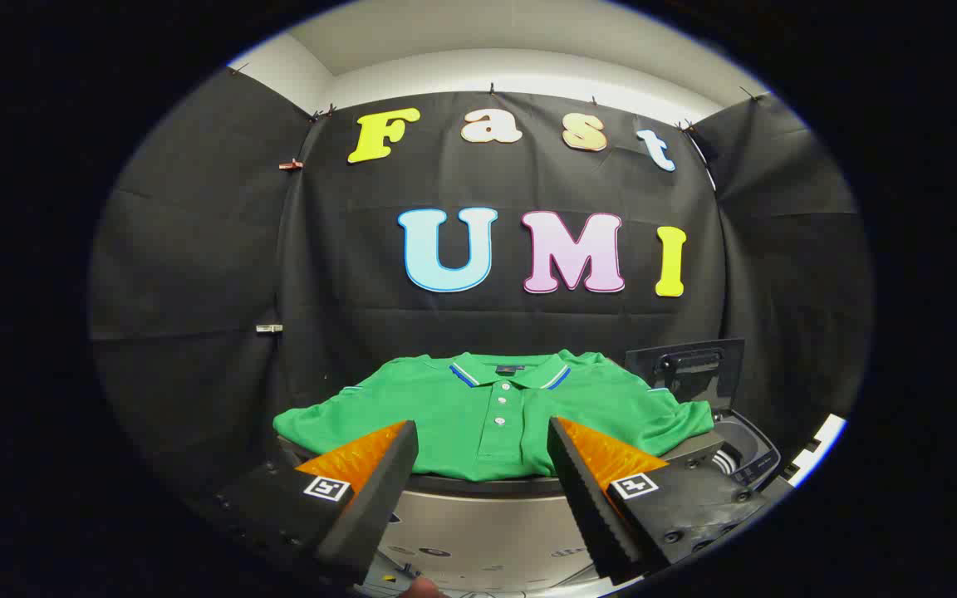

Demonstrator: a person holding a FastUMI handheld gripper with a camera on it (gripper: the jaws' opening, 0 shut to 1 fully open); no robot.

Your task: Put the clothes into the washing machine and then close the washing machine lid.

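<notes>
A folded green polo shirt point(487, 415) lies beside the washing machine's open drum point(740, 440), beyond the gripper point(483, 440), fingers spread, empty.

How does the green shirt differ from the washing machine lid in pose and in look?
The green shirt lies flat, spread out ahead of the open gripper; the washing machine lid stands raised beyond the shirt's sleeve. The shirt is soft, bright cloth with buttons; the lid is a dark, stiff panel. Neither is held.

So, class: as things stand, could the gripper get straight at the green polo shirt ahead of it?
Probably yes. The gripper is open, and the green polo shirt lies flat just beyond its fingers with nothing between them. The raised lid stands off to the side.
</notes>
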